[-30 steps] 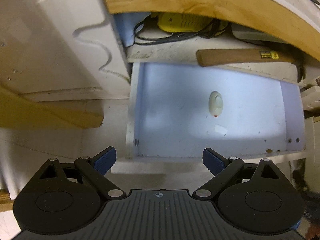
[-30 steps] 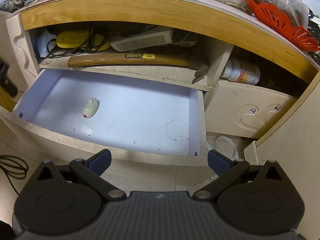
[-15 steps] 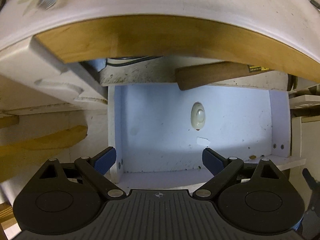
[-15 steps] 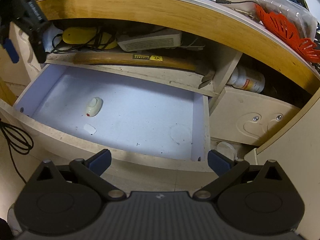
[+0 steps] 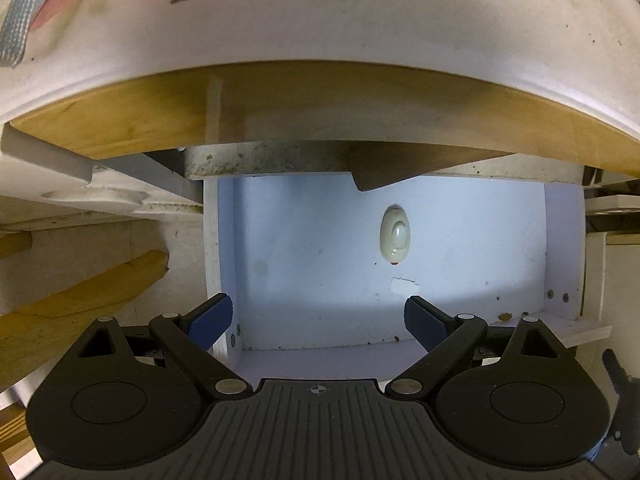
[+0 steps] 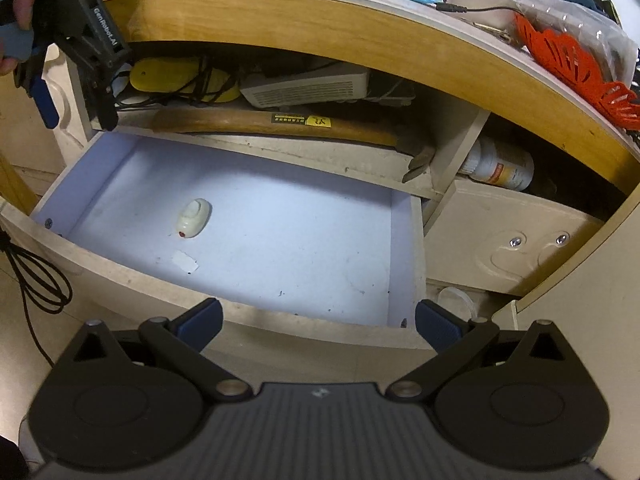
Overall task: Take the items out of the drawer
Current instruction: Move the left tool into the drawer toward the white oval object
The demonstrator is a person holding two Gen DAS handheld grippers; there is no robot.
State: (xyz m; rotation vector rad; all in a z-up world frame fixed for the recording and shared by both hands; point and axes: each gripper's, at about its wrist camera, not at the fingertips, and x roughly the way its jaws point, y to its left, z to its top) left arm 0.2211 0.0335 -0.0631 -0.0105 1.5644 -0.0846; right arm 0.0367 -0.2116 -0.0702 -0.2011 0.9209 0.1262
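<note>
The open drawer (image 6: 304, 240) has a pale blue floor. On it lies a small cream oval switch (image 6: 193, 218) with a red dot at one end, and a scrap of white paper (image 6: 185, 261) beside it. Looking straight down, the left wrist view shows the same switch (image 5: 396, 236) and paper scrap (image 5: 404, 285) in the drawer (image 5: 312, 264). My left gripper (image 5: 318, 318) hangs open above the drawer's near left part, nothing between its fingers. In the right wrist view the left gripper (image 6: 76, 100) hovers high over the drawer's left corner. My right gripper (image 6: 318, 326) stands open before the drawer front.
A shelf above the drawer holds a wooden-handled hammer (image 6: 276, 126), a yellow device (image 6: 180, 78) with black cables and a white box (image 6: 308, 88). A bottle (image 6: 504, 168) lies in the right nook. The cluttered desktop edge (image 5: 320, 92) overhangs the drawer. A black cable (image 6: 36, 276) lies on the floor.
My left gripper has moved right and forward over the drawer, so the desktop now fills the top of its view. The right gripper has barely moved.
</note>
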